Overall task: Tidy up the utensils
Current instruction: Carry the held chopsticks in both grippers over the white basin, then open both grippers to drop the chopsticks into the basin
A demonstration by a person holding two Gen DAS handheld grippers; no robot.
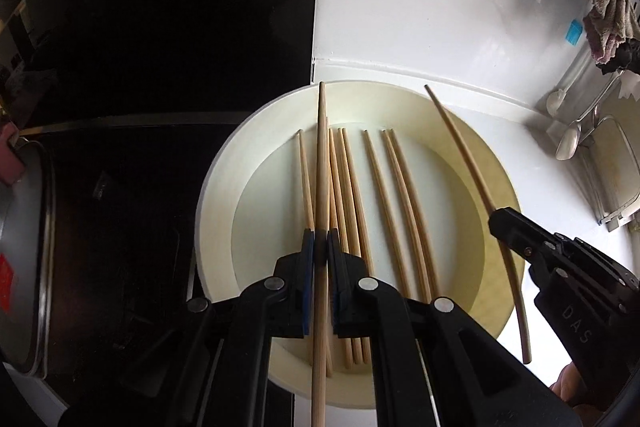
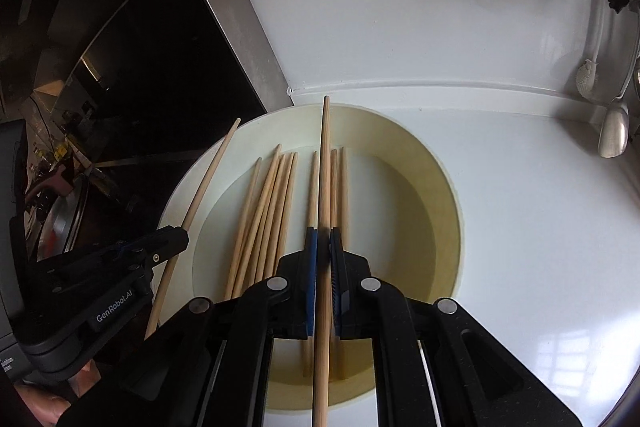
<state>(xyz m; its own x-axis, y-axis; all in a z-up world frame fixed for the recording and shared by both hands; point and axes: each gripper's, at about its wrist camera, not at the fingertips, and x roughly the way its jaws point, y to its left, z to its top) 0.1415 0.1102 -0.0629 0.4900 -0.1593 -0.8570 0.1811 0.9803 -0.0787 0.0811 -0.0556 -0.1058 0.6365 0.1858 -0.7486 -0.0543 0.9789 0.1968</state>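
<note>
Left gripper [image 1: 321, 251] and right gripper [image 2: 323, 247] each clamp one chopstick lengthwise, near-to-far, above the plate [image 1: 216, 211] (loose chopsticks [image 1: 384, 195] parallel below).

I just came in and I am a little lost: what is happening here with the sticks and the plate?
A person holds a gripper in each hand. The left gripper is shut on one chopstick, and the right gripper is shut on another chopstick. Both are held above a white plate, where several more chopsticks lie.
</note>
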